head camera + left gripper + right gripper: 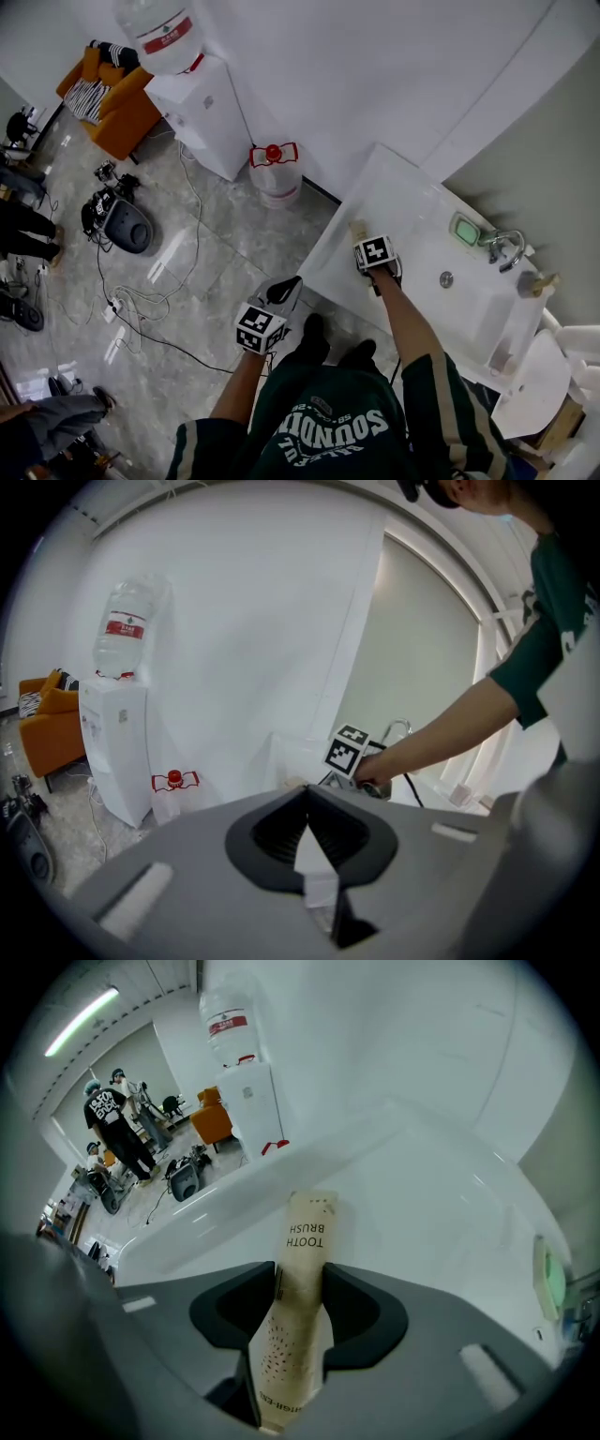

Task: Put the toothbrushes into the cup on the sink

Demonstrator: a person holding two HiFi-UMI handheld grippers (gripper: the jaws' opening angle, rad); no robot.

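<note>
Lying on the flat white ledge of the sink (441, 1176), a tan paper toothbrush packet (304, 1227) runs lengthwise between the jaws of the right gripper (300, 1269). The jaws stand apart, one close along each edge of the packet without clamping it, and its far end pokes out past the fingertips. That end carries the words "TOOTH BRUSH", seen upside down; finer print at the near end is too small to read. The left gripper (307, 797) is held out over the floor, left of the sink, its jaws meeting at the tips. By the wall stands a water dispenser (202, 108), and its bottle (161, 33) has a red label that can't be read.
</note>
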